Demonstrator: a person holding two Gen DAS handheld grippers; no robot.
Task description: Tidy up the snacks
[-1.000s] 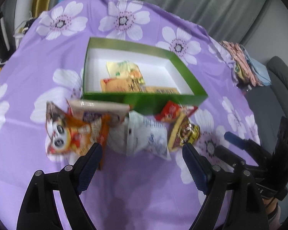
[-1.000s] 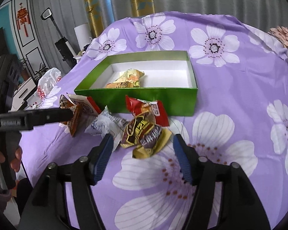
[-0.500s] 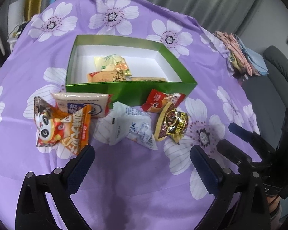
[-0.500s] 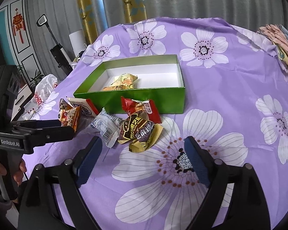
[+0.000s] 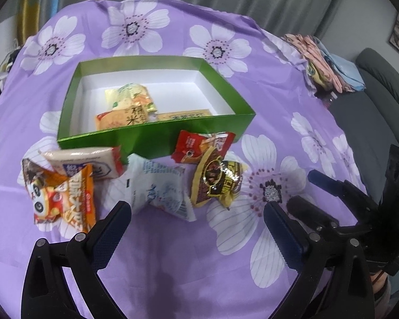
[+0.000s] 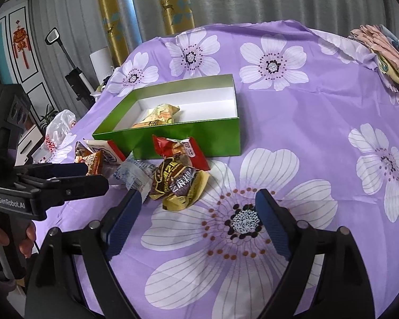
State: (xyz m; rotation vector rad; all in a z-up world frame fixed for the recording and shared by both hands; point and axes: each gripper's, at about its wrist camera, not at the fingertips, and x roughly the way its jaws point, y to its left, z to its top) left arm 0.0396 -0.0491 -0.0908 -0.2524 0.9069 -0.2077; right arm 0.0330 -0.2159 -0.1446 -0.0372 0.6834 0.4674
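Observation:
A green box [image 5: 157, 135] [image 6: 173, 138] with a white inside holds three yellow and orange snack packs [image 5: 127, 106]. In front of it lie loose packs: an orange panda pack [image 5: 61, 196], a cream pack [image 5: 85, 162], a white pack [image 5: 159, 188] [image 6: 133, 175], a red pack [image 5: 202, 146] [image 6: 178, 148] and a dark gold pack [image 5: 218, 180] [image 6: 178, 186]. My left gripper [image 5: 196, 220] is open and empty, just short of the white pack. My right gripper [image 6: 196, 212] is open and empty, near the dark gold pack.
The table wears a purple flowered cloth [image 5: 226, 47] [image 6: 332, 106]. Folded clothes [image 5: 321, 61] [image 6: 385, 50] lie at the far right edge. A grey chair [image 5: 380, 85] stands to the right. A white plastic bag [image 6: 58, 130] and shelves stand to the left.
Both grippers have drawn back from the snacks and opened wider. The snacks and the box lie where they were.

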